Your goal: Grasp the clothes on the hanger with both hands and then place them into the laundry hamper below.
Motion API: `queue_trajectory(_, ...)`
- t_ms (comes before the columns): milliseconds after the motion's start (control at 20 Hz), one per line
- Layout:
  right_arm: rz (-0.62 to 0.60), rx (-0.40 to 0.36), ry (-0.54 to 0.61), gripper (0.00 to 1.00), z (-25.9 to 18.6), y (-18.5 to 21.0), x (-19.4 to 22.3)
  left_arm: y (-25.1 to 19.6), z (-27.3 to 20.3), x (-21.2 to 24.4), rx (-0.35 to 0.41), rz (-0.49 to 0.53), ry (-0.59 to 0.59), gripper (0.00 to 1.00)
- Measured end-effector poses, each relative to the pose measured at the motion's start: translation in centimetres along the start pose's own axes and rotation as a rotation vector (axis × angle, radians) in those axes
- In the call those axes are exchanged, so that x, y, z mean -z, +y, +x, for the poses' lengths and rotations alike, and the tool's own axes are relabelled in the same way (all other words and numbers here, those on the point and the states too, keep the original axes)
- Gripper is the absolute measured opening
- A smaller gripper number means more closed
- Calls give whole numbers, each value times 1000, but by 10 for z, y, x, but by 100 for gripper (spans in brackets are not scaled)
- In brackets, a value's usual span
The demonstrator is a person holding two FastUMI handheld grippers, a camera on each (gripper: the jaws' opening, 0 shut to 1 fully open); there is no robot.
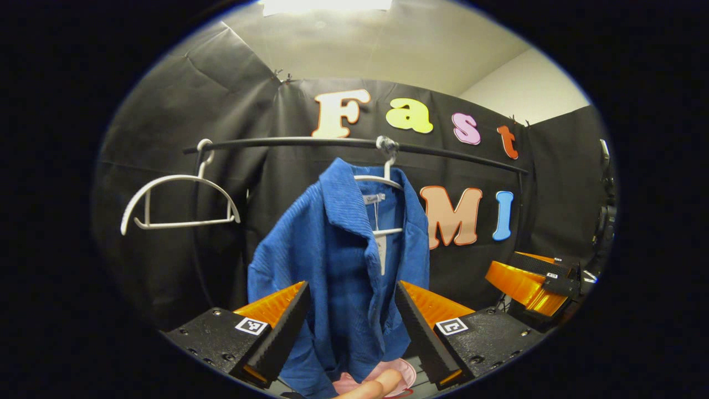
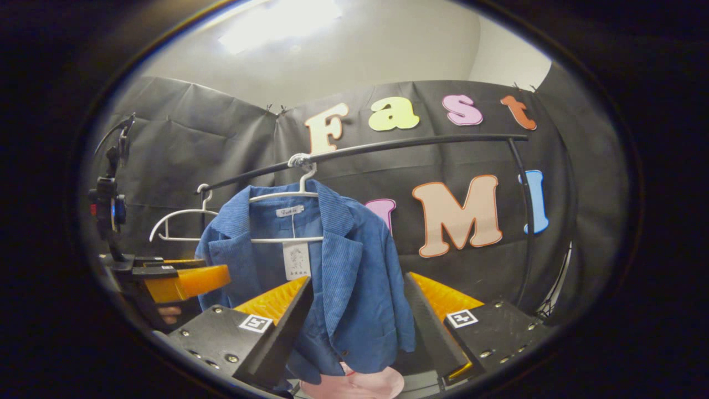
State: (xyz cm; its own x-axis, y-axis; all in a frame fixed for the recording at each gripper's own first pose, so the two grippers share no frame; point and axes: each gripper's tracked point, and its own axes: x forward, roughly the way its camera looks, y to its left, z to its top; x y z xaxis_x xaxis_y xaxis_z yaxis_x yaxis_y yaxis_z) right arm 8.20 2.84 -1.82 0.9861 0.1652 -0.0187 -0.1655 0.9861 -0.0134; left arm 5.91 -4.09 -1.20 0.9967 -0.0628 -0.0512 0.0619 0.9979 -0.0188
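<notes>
A blue corduroy jacket (image 1: 338, 260) hangs on a white hanger (image 1: 382, 180) from a black rail (image 1: 310, 143). In the left gripper view, my left gripper (image 1: 352, 288) is open, and the jacket's front shows in the gap between its fingers. My right gripper (image 1: 532, 282) is off to the right of the jacket. In the right gripper view, the jacket (image 2: 354, 277) hangs open-fronted on its hanger (image 2: 288, 195). My right gripper (image 2: 359, 280) is open around the jacket's right half. My left gripper (image 2: 183, 280) is at the left beside the sleeve. A pink hamper (image 2: 360, 385) lies below the hem.
An empty white hanger (image 1: 177, 202) hangs at the left end of the rail. The rail's upright post (image 2: 526, 221) stands to the right in the right gripper view. A finger (image 1: 368, 389) shows at the bottom edge over the pink hamper (image 1: 407, 372).
</notes>
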Motion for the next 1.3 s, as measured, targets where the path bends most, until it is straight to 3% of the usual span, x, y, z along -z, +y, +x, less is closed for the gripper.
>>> queue_trajectory(200,-36,24,7,100,22,-1,11,-11,20,19,7,15,40,91)
queue_trajectory(400,-57,40,16,98,53,1,30,0,33,34,-78,17,55,95)
queue_trajectory(450,-58,30,26,98,63,3,37,4,36,34,-100,30,44,90)
queue_trajectory(600,-88,11,89,100,94,5,65,6,42,33,-105,-10,5,91)
queue_trajectory(800,-95,1,110,99,132,11,88,19,44,27,-95,-22,-70,70)
queue_trajectory(950,-42,-10,104,98,151,22,99,14,53,20,-1,-81,-83,53)
queue_trajectory(1150,23,-32,110,98,161,41,99,26,50,26,19,-118,-12,4)
queue_trajectory(1300,18,-54,63,98,150,55,90,26,32,23,67,-111,-1,2)
